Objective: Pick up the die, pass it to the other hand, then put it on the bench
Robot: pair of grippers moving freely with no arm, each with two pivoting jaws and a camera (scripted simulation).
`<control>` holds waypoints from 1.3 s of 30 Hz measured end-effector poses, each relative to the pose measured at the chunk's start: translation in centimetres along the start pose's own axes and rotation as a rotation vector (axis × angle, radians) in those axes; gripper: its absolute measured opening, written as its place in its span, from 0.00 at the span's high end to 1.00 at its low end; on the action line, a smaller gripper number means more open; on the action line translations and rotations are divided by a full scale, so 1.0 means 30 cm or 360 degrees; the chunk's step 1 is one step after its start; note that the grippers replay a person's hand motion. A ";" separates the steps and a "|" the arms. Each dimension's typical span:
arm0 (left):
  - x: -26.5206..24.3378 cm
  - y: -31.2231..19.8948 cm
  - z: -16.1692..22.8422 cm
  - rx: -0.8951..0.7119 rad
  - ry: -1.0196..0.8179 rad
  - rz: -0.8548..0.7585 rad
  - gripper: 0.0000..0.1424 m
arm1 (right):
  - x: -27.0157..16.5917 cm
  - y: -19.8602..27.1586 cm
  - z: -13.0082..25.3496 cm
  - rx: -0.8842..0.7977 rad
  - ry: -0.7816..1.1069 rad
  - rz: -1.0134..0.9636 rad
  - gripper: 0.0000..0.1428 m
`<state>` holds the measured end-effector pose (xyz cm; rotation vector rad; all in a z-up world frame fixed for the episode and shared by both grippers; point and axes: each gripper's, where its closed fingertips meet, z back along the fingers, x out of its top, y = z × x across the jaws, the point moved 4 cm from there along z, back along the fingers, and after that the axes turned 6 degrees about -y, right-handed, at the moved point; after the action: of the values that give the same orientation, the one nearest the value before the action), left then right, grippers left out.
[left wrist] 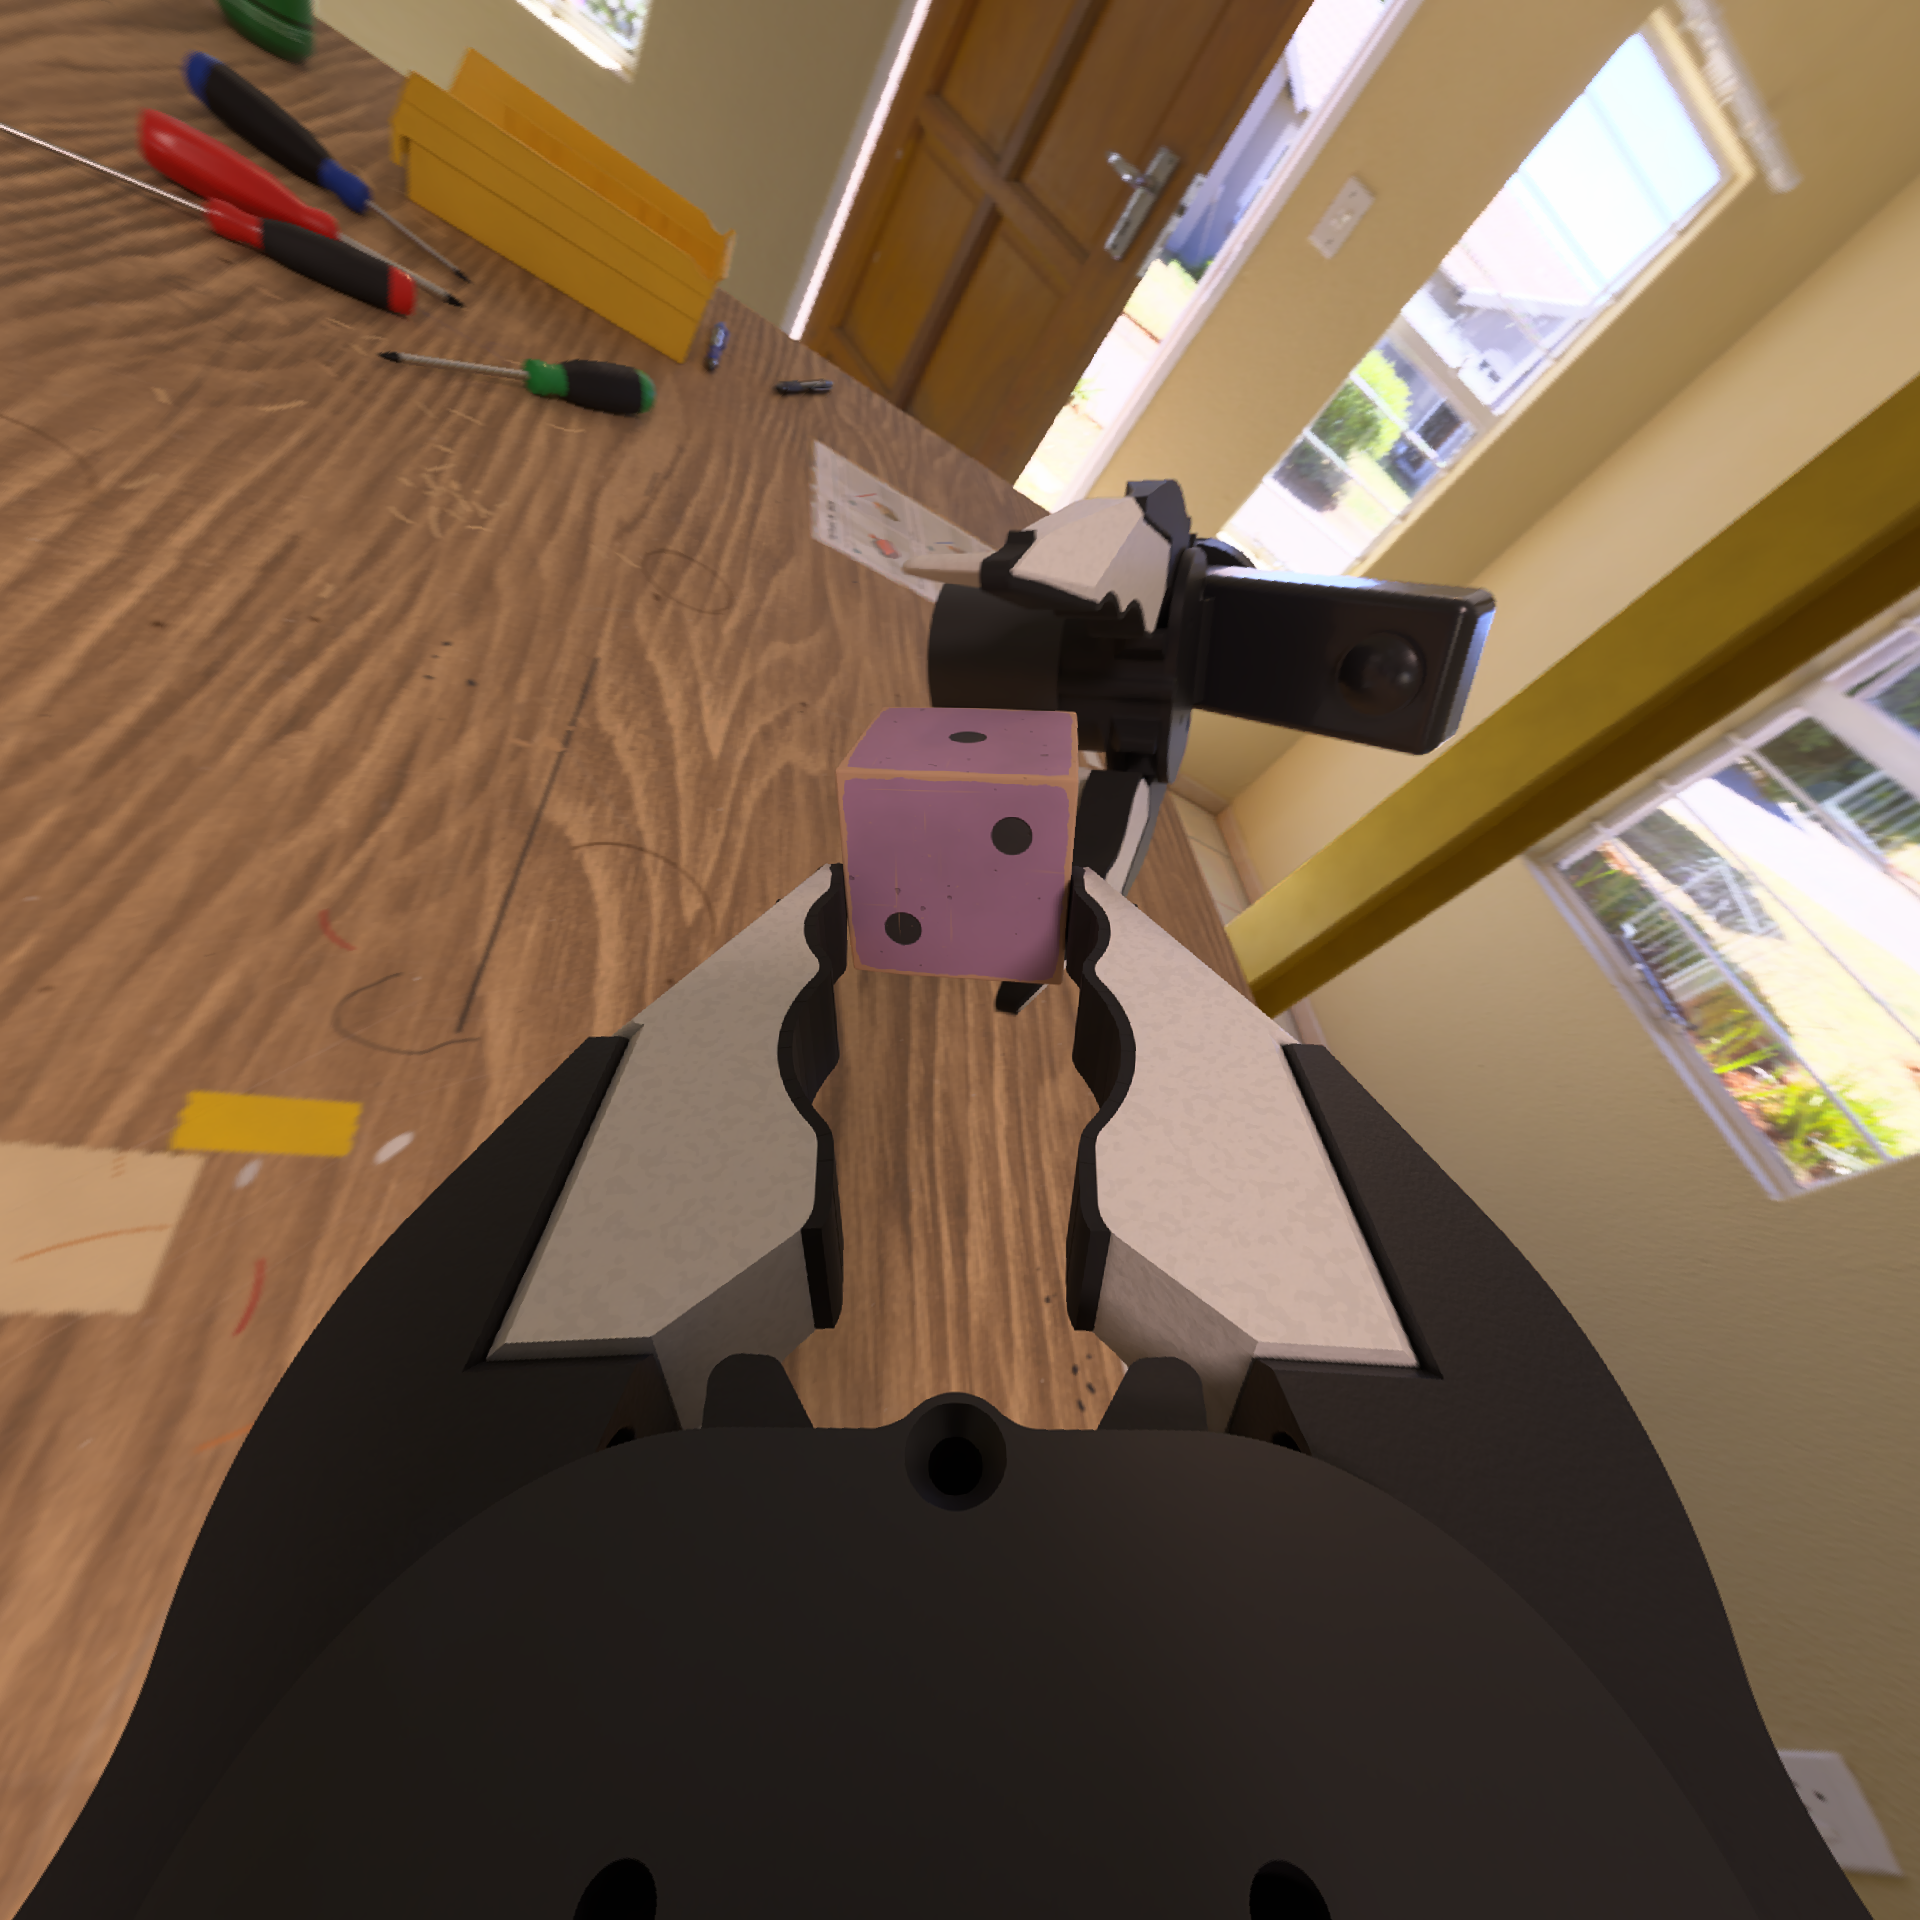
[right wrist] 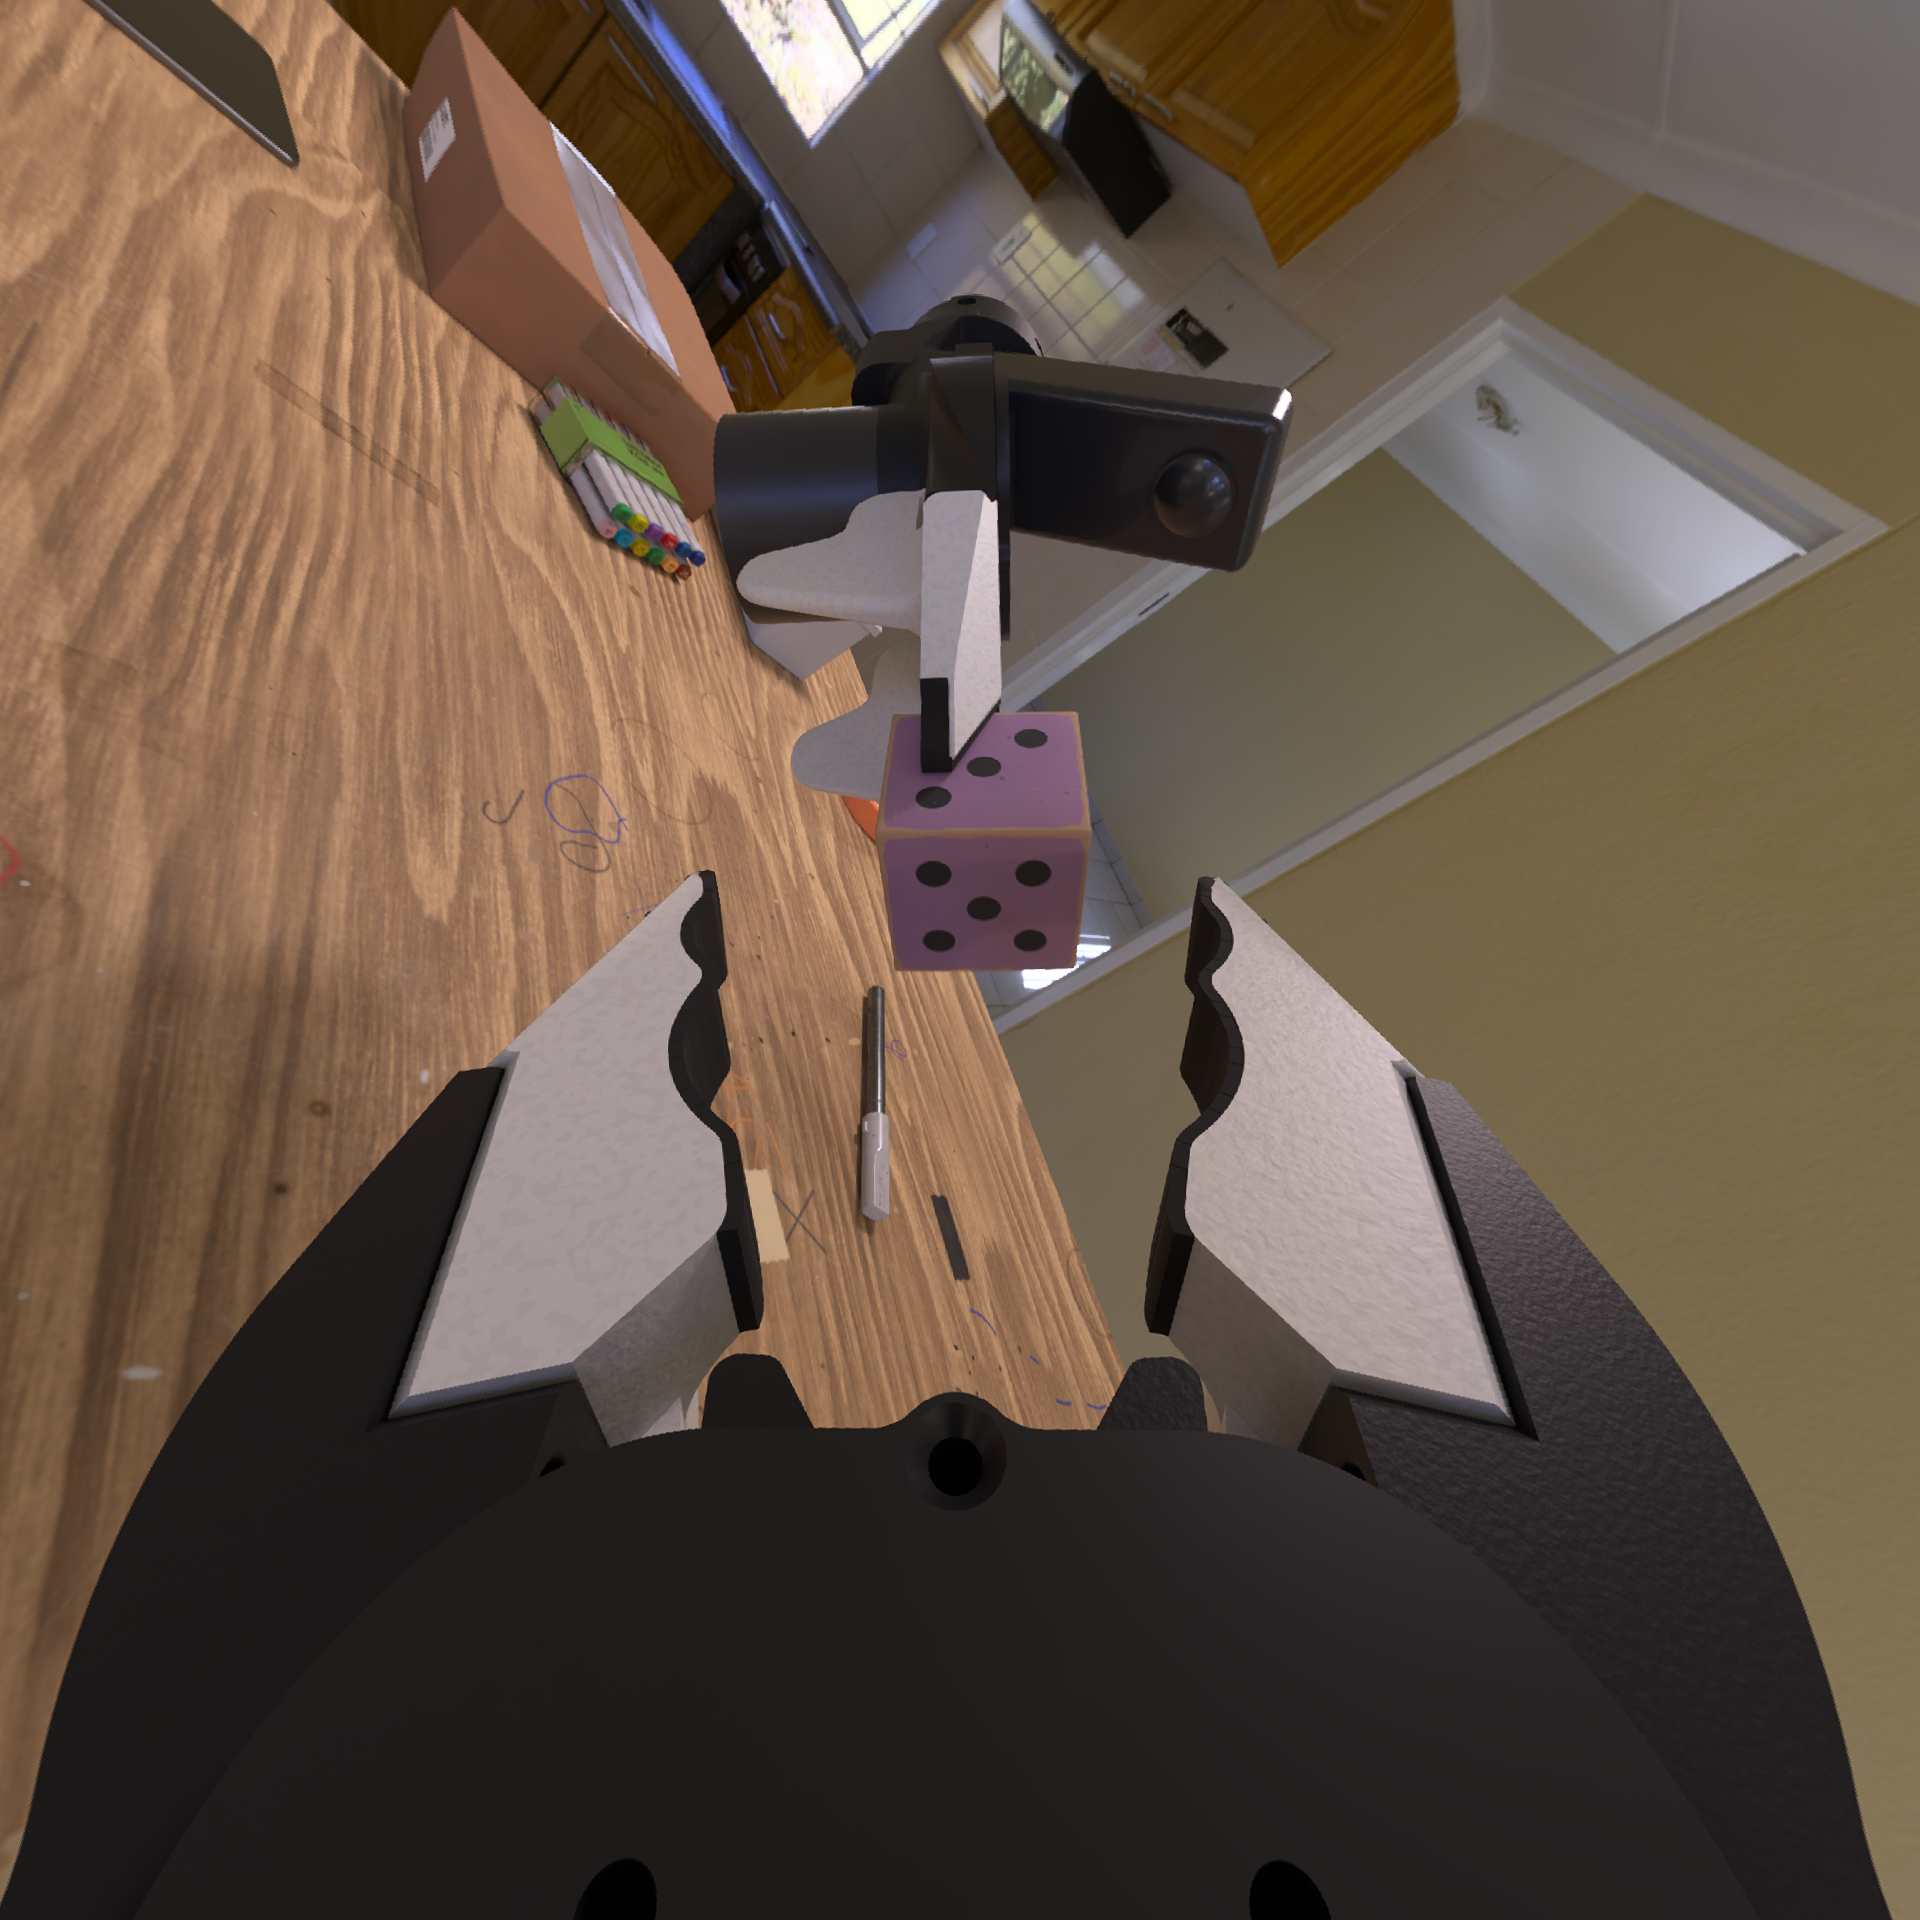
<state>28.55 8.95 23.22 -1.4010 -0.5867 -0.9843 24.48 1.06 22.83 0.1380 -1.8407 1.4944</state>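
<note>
Left tongs [left wrist: 954, 914] clamping die [left wrist: 956, 883], airborne

The die [right wrist: 982, 899] is held clear above the bench [right wrist: 260, 675], just beyond the spread fingertips of the right gripper [right wrist: 951, 894]. Beneath the die, bare wood is interrupted by a pen [right wrist: 875, 1107]. Behind the die, passage is blocked by the left gripper [right wrist: 940, 727].

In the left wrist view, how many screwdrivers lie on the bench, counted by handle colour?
Blue and black screwdriver: 1
All-red screwdriver: 1
Red and black screwdriver: 1
Green and black screwdriver: 1
Total: 4
Green thing at top edge: cannot tell.
</note>
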 end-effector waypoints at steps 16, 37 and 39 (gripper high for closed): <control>-0.021 -0.038 -0.060 -0.0277 -0.0013 0.0128 0.71 | -0.013 0.005 -0.008 -0.0028 0.0013 -0.0023 0.69; 0.024 -0.016 0.106 0.0029 0.0001 0.0079 0.53 | -0.790 -0.270 0.964 -0.0638 0.1990 -0.2089 0.69; 0.018 -0.013 0.095 0.0026 0.0015 0.0091 0.53 | -0.864 -0.201 0.947 -0.0571 0.2123 -0.2250 0.69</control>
<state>29.07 11.65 24.25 -1.3907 -0.5436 -0.9380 32.62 -35.13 10.96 0.1484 -0.4873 0.0386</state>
